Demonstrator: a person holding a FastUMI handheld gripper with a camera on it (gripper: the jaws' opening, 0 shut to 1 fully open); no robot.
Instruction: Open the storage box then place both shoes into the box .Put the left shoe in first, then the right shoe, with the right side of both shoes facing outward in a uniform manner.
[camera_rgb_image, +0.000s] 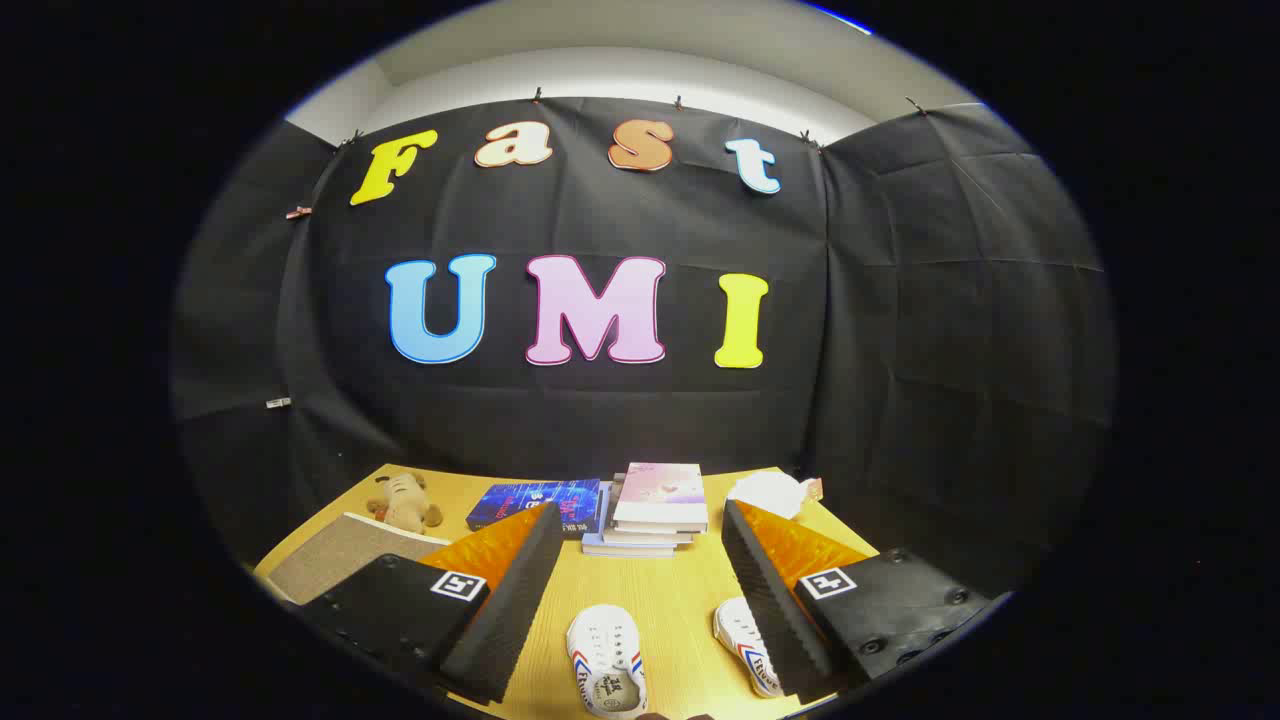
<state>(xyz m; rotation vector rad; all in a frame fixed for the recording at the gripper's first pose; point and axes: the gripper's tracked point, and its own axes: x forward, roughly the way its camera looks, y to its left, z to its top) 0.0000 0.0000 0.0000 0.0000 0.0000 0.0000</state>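
Two white shoes lie on the bench (680, 600), low in frame: one shoe (606, 660) between the fingers, the other shoe (745, 645) against the right finger. Claw (640, 590) spread wide, empty, raised above them. Stacked books (655, 508) lie beyond, centre frame.

- Black cloth wall (900, 330) hangs in creased panels around the booth, clipped along its top edge.
- A pale wall (620, 70) shows above the cloth, evenly lit.
- A light wooden table (670, 600) stands below.
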